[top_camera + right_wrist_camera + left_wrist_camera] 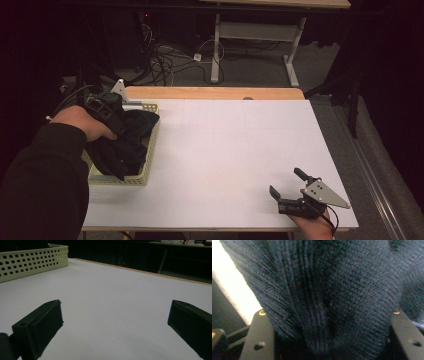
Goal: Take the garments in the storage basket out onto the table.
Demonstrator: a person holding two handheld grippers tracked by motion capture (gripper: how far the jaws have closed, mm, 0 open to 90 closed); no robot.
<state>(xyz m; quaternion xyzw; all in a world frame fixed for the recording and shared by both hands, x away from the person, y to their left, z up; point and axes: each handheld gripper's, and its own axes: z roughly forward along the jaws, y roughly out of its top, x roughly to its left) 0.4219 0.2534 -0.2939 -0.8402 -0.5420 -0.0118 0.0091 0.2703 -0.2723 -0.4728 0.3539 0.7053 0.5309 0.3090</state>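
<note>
Right tool jaws wide apart over white table (perforated basket far-left, w/ nothing between).

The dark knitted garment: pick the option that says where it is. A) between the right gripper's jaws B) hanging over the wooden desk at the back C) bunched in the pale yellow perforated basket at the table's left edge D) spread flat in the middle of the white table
C: the dark knitted garment lies bunched in the pale yellow basket, with the left gripper reaching into it.
</note>
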